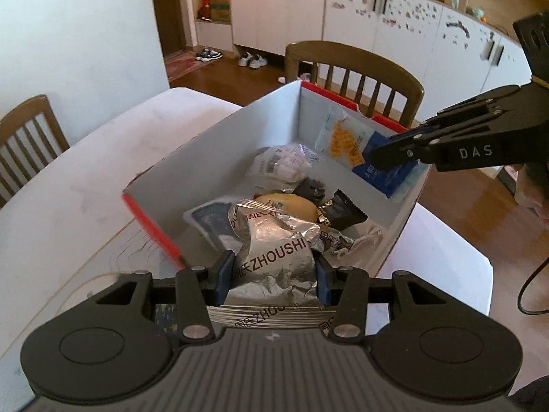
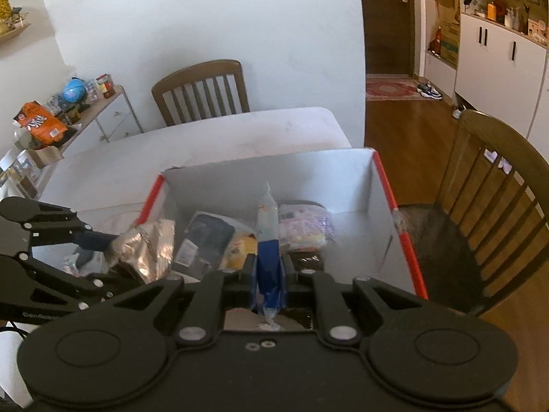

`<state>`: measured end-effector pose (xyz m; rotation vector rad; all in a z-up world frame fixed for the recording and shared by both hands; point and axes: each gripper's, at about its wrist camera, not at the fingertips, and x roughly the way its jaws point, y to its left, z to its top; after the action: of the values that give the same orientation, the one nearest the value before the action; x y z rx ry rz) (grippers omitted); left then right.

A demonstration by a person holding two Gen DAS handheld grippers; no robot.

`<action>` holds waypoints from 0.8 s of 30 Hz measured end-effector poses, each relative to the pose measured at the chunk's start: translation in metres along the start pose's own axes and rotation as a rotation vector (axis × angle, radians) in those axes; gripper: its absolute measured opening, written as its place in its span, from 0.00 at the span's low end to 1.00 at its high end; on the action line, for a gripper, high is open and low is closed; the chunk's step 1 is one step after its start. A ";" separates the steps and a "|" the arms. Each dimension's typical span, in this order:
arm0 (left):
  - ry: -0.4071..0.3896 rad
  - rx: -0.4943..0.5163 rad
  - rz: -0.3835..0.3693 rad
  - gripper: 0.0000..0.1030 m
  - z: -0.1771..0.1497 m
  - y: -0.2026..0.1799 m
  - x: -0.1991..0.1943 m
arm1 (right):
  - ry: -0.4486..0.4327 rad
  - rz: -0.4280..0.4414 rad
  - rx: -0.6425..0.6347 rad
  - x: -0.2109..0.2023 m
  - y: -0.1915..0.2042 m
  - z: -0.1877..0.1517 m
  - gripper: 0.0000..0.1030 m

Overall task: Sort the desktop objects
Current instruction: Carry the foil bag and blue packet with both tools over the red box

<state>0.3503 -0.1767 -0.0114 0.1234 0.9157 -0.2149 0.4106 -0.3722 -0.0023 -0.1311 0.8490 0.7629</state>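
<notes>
A white cardboard box (image 1: 219,151) with red rims sits on the white table and holds several snack packets. My left gripper (image 1: 272,271) is shut on a crinkled silver foil packet (image 1: 274,257) printed ZHOUSHI, over the box's near end. My right gripper (image 1: 374,156) enters from the right and is shut on a blue and clear packet (image 1: 384,171) over the box's far right side. In the right wrist view my right gripper (image 2: 269,276) clamps the blue packet (image 2: 269,240) edge-on above the box (image 2: 350,178); the left gripper's silver packet (image 2: 147,247) is at the left.
Inside the box lie a white pouch (image 1: 281,166), a dark tray (image 1: 209,221), a yellow bun (image 1: 291,206) and a black wrapper (image 1: 343,211). Wooden chairs (image 1: 357,72) stand close around the table (image 1: 85,171). A side shelf (image 2: 85,113) with clutter is at the left.
</notes>
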 end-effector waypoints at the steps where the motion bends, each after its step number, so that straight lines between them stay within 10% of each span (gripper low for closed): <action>1: 0.006 0.011 -0.001 0.45 0.004 -0.002 0.003 | 0.005 -0.004 0.002 0.002 -0.003 -0.001 0.11; 24: 0.180 0.075 0.051 0.45 0.021 0.007 0.059 | 0.127 -0.167 -0.039 0.065 -0.026 -0.003 0.11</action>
<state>0.4030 -0.1818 -0.0460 0.2385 1.0823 -0.1932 0.4525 -0.3561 -0.0560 -0.2838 0.9316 0.6193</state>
